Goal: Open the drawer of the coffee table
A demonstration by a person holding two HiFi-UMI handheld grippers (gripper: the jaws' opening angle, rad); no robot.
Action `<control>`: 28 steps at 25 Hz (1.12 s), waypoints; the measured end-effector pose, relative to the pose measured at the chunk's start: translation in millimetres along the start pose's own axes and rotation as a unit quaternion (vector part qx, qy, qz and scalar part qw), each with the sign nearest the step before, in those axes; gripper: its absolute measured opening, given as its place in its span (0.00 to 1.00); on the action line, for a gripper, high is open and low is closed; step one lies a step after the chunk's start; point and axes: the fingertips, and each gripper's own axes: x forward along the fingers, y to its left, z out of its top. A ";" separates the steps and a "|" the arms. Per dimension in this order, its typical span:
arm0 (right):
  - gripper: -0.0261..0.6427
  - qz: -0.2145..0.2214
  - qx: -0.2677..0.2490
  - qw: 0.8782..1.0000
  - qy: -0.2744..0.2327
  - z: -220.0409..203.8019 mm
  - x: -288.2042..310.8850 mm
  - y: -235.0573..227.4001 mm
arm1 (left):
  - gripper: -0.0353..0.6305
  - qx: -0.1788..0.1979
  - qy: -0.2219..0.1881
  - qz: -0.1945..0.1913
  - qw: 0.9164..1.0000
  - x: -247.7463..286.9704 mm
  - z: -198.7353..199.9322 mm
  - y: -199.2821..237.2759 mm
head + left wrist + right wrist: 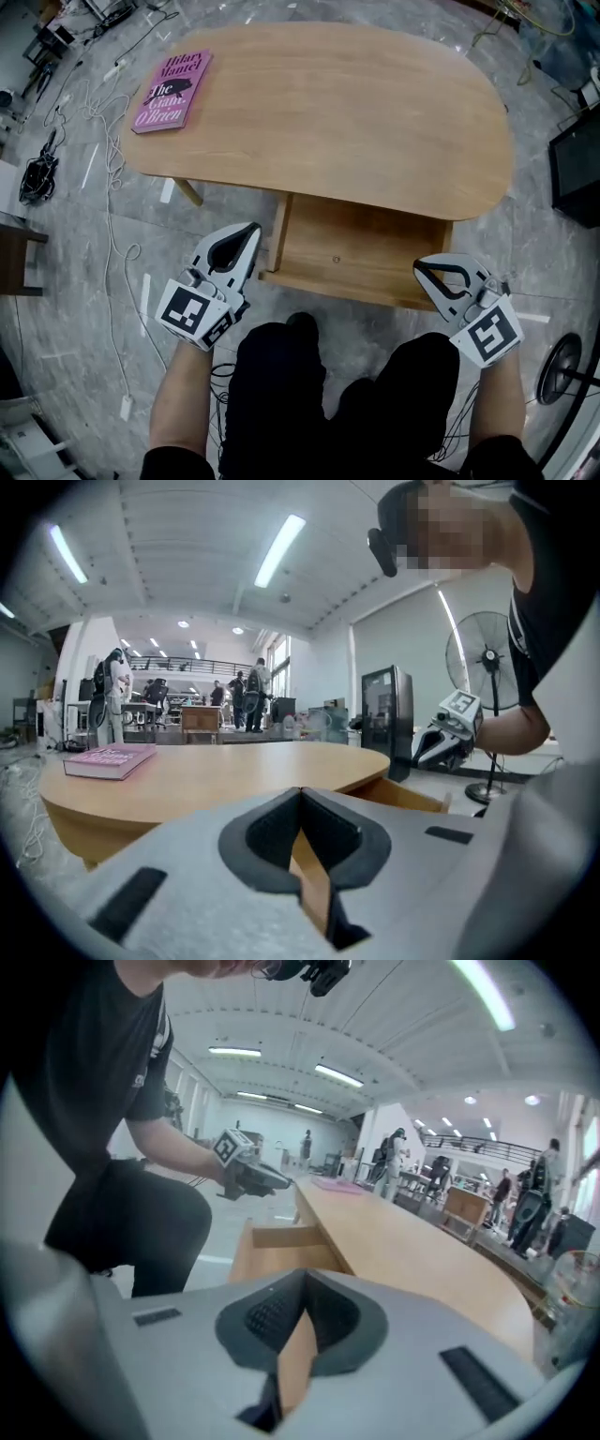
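Observation:
The oval wooden coffee table (328,112) has its drawer (361,248) pulled out toward me, and the wooden inside is bare. My left gripper (251,228) hovers off the drawer's left front corner, its jaws shut with nothing held. Off the drawer's right front corner, my right gripper (419,265) is shut and empty too. In the left gripper view the closed left gripper (300,789) points across the table top (216,775) at the drawer (403,794). The right gripper view shows the right gripper (302,1279) closed, with the drawer (277,1251) beyond it.
A pink book (172,89) lies on the table's far left corner. Cables (103,169) trail over the grey floor on the left. A standing fan (562,370) and a black box (577,169) are on the right. My black-clad legs (328,403) are before the drawer.

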 end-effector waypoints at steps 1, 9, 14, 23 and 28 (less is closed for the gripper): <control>0.05 -0.013 0.013 1.000 -0.006 8.4 -0.2 -6.6 | 0.05 -0.019 -0.008 0.001 1.000 2.2 9.4 2.0; 0.05 -0.119 0.110 0.985 -0.054 95.6 -19.1 -58.6 | 0.05 -0.054 -0.010 0.055 0.997 -5.1 94.1 28.9; 0.05 -0.222 0.150 0.961 -0.069 165.6 -54.0 -95.0 | 0.05 -0.072 0.027 0.086 0.993 -19.8 143.6 31.4; 0.05 -0.212 0.226 0.945 -0.108 285.4 -109.7 -108.7 | 0.05 -0.095 0.001 0.080 0.992 -38.4 294.2 37.3; 0.05 -0.213 0.237 0.941 -0.111 337.8 -138.7 -109.3 | 0.06 -0.087 0.037 0.069 0.993 -44.1 342.5 31.0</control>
